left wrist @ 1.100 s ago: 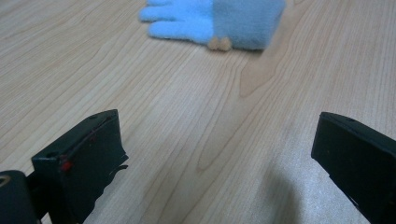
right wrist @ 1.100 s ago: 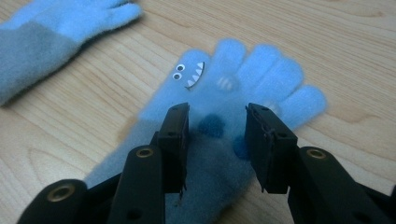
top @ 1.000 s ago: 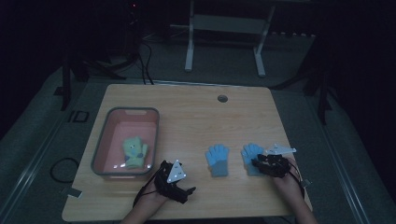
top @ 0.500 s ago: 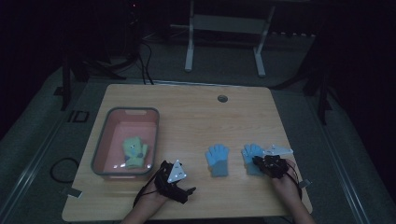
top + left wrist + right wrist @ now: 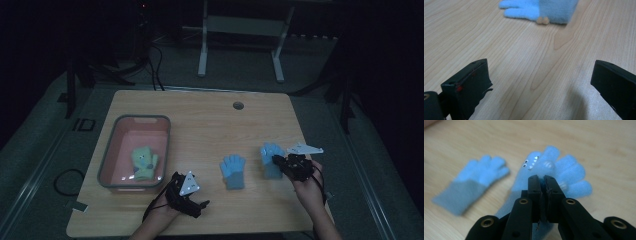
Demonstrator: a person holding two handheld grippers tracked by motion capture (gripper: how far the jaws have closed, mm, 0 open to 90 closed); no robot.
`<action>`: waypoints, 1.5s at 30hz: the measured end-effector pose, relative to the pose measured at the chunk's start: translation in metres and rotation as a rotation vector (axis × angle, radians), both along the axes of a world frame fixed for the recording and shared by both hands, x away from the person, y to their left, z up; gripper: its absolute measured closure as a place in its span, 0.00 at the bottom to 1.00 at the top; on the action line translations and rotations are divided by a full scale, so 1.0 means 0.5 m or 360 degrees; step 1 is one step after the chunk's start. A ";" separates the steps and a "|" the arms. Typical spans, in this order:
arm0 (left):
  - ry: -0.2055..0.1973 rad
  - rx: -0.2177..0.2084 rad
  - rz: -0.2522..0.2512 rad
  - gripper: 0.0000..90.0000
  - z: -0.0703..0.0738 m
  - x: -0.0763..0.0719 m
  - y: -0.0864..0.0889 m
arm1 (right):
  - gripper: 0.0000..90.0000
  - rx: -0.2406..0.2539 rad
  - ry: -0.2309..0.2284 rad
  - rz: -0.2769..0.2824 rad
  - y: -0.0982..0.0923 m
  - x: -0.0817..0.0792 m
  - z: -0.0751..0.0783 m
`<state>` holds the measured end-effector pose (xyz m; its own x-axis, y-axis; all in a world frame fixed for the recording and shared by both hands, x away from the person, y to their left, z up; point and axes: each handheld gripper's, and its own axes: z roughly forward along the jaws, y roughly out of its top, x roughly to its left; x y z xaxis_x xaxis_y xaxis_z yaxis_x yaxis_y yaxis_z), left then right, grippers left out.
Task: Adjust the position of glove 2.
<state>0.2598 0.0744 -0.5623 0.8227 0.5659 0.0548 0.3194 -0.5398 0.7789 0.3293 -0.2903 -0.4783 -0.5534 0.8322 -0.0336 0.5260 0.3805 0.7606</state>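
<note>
One green glove (image 5: 144,163) binned in pink tub (image 5: 111,159) | right hand-held gripper (image 5: 542,180) just clamped onto blue glove (image 5: 564,171) near worktop's right edge | second blue glove (image 5: 233,169) mid-front, left hand-held gripper (image 5: 196,200) open, idle | two left

a light blue knitted glove with a grey-blue cuff (image 5: 234,171) lies at the table's five o'clock; at its three o'clock, a matching blue glove with white eyes and teeth (image 5: 564,173). pale wood-grain table (image 5: 200,120). pink plastic bin with a grey rim (image 5: 107,160), yellow-green glove (image 5: 143,162) inside.
</note>
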 end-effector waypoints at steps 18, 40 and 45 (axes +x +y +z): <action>-0.0017 0.0003 -0.0003 0.03 0.002 -0.001 0.000 | 0.94 0.0076 -0.0065 0.0213 0.133 -0.009 0.060; -0.0022 -0.0006 -0.0015 0.03 0.004 -0.005 0.000 | 0.94 0.0056 0.0112 0.0352 0.208 -0.017 -0.023; -0.0024 -0.0008 -0.0015 0.03 0.004 -0.006 0.000 | 0.94 0.0000 0.0143 0.0365 0.215 -0.014 -0.047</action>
<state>0.2570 0.0743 -0.5603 0.8271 0.5584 0.0643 0.3028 -0.5390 0.7860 0.3224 -0.1830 -0.5018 -0.7285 0.6846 0.0241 0.4915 0.4978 0.7146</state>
